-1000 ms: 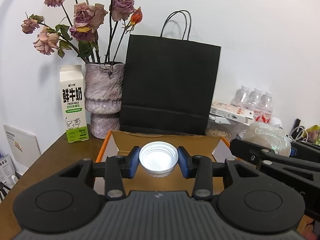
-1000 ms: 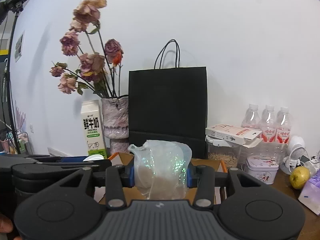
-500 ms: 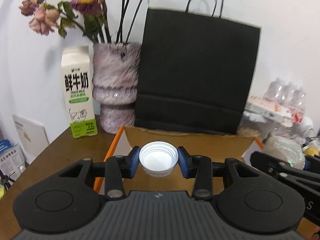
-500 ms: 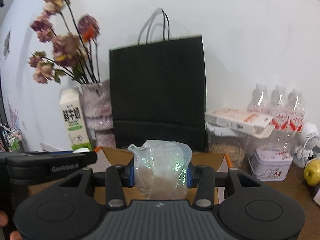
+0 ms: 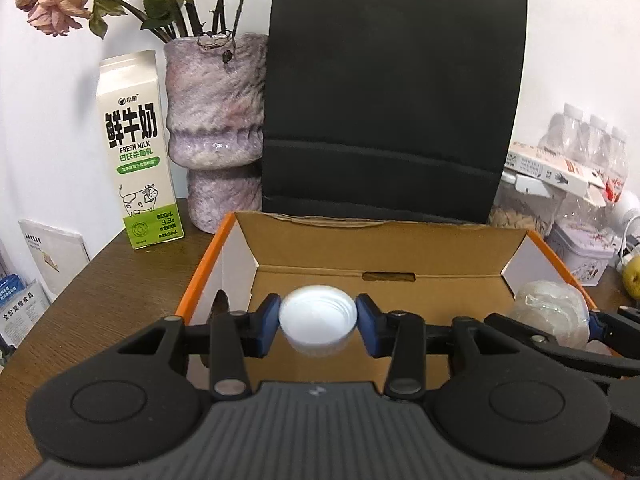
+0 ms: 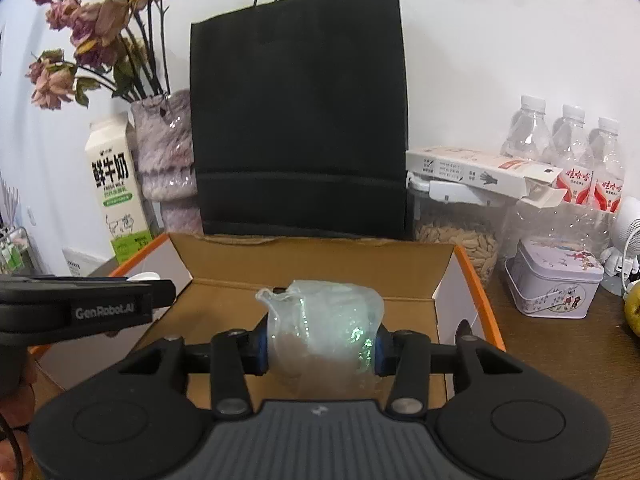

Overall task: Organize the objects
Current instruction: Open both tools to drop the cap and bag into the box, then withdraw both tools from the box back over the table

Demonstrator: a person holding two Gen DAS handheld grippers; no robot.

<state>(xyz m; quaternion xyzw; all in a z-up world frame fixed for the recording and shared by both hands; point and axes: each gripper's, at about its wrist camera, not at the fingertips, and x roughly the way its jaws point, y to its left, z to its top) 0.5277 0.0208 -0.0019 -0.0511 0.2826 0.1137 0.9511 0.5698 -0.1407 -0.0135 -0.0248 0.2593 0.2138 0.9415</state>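
My left gripper (image 5: 318, 330) is shut on a white plastic cap (image 5: 318, 322) and holds it over the left part of an open cardboard box (image 5: 384, 236) with orange edges. My right gripper (image 6: 320, 346) is shut on a crumpled clear plastic bag (image 6: 320, 324) with pale contents, held over the same box (image 6: 312, 260). The bag also shows at the right in the left wrist view (image 5: 552, 312). The left gripper's side shows at the left in the right wrist view (image 6: 80, 308).
A black paper bag (image 5: 392, 104) stands behind the box. A milk carton (image 5: 136, 152) and a purple vase (image 5: 218, 128) of dried flowers stand at the back left. Water bottles (image 6: 564, 148), a grain jar (image 6: 456, 232), a tin (image 6: 552, 280) and a fruit (image 6: 634, 312) are at the right.
Both grippers have moved forward and down towards the box, each still holding its object. The box now fills more of both views.
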